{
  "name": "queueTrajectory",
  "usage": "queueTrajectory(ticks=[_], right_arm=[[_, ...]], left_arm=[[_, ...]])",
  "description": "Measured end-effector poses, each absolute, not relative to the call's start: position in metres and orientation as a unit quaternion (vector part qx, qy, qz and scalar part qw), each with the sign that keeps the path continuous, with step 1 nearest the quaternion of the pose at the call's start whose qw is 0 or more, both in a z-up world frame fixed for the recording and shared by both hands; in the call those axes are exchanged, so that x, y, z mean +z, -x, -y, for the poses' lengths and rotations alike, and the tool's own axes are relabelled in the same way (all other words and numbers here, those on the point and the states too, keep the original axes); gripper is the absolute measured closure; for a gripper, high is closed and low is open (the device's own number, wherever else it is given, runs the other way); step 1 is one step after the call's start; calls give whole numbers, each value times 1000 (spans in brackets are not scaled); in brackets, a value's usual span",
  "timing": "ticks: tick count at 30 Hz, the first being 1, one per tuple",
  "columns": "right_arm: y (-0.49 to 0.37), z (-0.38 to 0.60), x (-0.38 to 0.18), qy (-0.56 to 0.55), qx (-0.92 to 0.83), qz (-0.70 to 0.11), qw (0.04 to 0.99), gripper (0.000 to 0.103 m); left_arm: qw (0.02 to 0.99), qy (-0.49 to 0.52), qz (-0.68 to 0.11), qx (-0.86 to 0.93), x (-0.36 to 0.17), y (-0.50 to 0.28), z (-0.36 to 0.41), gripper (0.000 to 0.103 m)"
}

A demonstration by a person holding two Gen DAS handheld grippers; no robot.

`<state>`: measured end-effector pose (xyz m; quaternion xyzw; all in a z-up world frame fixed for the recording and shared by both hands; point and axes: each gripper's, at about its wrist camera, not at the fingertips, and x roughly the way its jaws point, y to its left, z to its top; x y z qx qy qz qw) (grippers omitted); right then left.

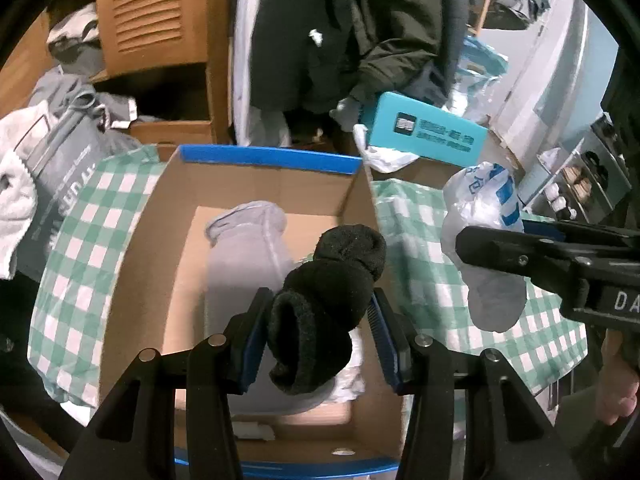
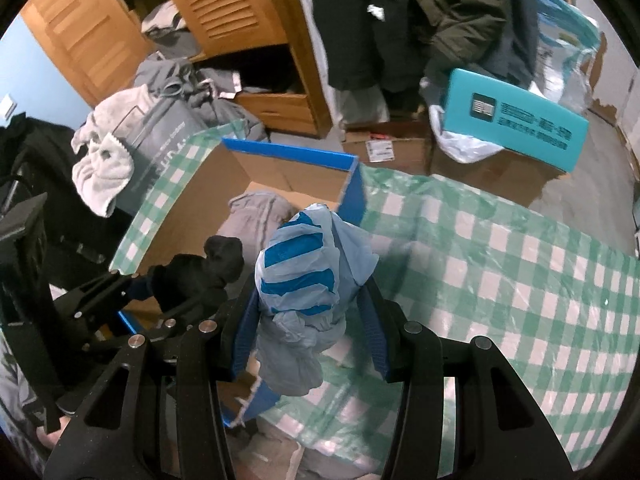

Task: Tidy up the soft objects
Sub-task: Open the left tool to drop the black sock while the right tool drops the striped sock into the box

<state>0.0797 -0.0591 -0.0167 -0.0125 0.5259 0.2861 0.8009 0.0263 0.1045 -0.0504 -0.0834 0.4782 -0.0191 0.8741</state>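
Note:
My left gripper [image 1: 318, 312] is shut on a rolled black sock [image 1: 328, 300] and holds it above an open cardboard box with a blue rim [image 1: 272, 158]. A folded grey garment [image 1: 244, 256] lies inside the box. My right gripper [image 2: 306, 312] is shut on a crumpled white and blue plastic bag [image 2: 304, 272], held over the box's right edge. In the left wrist view the right gripper [image 1: 464, 244] comes in from the right with the bag [image 1: 484, 216]. In the right wrist view the left gripper [image 2: 180, 284] and the sock [image 2: 208, 268] are at the left.
The box stands on a green and white checked cloth [image 2: 500, 264]. A teal box [image 2: 516, 120] rests on cartons behind. A wooden louvred cabinet [image 2: 224, 4], hanging dark coats [image 2: 440, 12] and heaped grey clothes [image 2: 160, 112] are at the back and left.

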Motion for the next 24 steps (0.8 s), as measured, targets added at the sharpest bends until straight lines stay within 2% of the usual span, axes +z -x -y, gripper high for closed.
queueTrajectory(ticks=[19, 24], right_arm=[[-83, -9, -50, 47, 301, -557, 773, 54], [-83, -9, -51, 49, 290, -558, 776, 43]], left_arm=[[853, 117, -508, 28, -83, -26, -153, 52], [849, 105, -516, 42, -86, -25, -155, 44]])
